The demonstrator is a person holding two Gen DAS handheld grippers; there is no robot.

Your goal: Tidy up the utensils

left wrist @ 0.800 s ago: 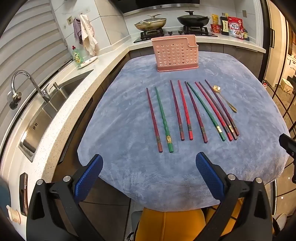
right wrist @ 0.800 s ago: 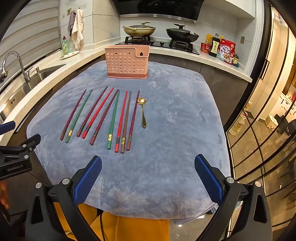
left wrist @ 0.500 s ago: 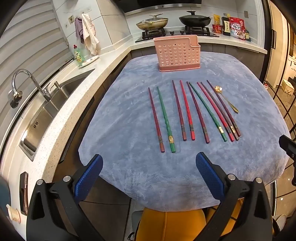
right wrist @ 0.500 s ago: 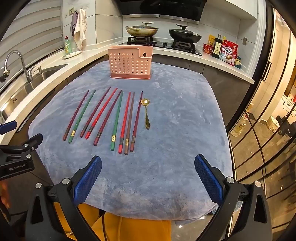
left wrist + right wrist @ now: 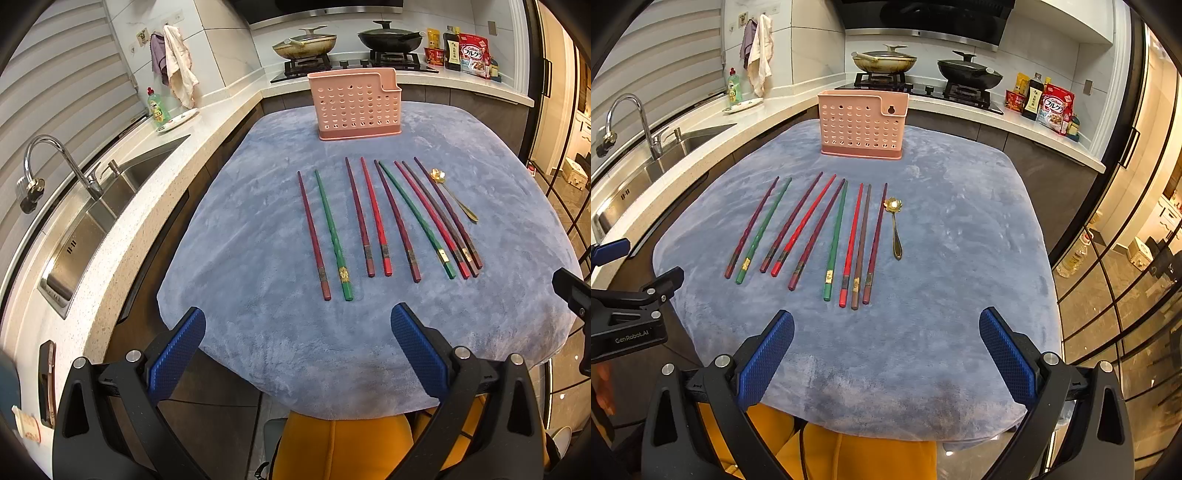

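Several red, maroon and green chopsticks lie side by side on the blue-grey cloth. A small gold spoon rests at the right end of the row. Behind them stands an upright pink perforated utensil holder. My left gripper hovers wide open over the near edge, short of the chopsticks. My right gripper is likewise open with nothing between its fingers.
A steel sink with a tap runs along the left counter. Two lidded pans sit on the hob behind the holder, with food packets to the right. A yellow seat shows below the table edge.
Both views have drifted slightly: the holder and the chopsticks sit a little lower in the pictures now. Both grippers stay wide open.
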